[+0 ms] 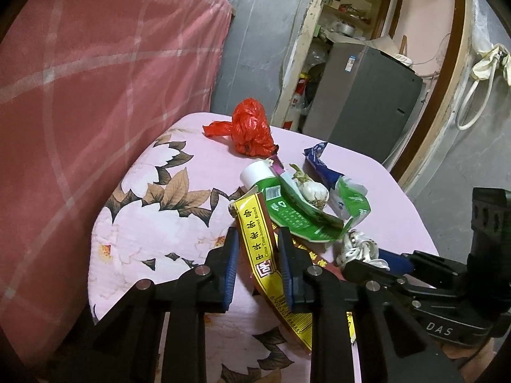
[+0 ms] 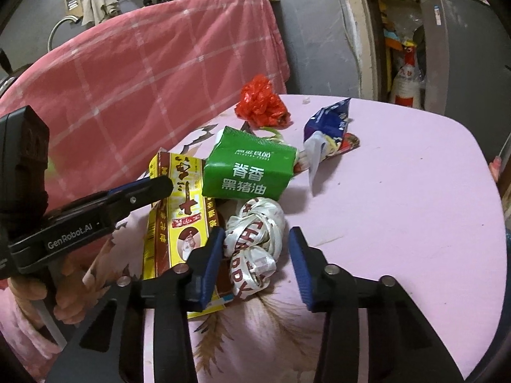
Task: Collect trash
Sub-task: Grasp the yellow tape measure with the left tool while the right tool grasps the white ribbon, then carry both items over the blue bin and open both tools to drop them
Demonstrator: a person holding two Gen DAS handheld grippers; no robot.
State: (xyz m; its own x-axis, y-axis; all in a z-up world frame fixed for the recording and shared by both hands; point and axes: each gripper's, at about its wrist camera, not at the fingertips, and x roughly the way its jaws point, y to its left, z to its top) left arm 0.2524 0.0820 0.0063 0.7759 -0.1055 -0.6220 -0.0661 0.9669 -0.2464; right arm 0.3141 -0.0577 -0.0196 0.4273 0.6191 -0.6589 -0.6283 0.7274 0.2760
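A pile of trash lies on a pink flowered cushion (image 1: pixel 191 172). My left gripper (image 1: pixel 258 239) has its jaws either side of the edge of a flattened yellow-and-red carton (image 1: pixel 260 242), still a little apart. The carton also shows in the right wrist view (image 2: pixel 182 210). My right gripper (image 2: pixel 254 239) is open around a bunched white printed ribbon (image 2: pixel 255 239). A green carton (image 2: pixel 249 169), a crumpled red plastic bag (image 2: pixel 262 102), a blue wrapper (image 2: pixel 329 124) and a garlic bulb (image 1: pixel 314 190) lie beyond.
A pink checked cloth (image 1: pixel 105 63) covers furniture to the left. A grey fridge (image 1: pixel 367 95) stands behind the cushion in a doorway. The left gripper's body (image 2: pixel 80 217) reaches in from the left of the right wrist view.
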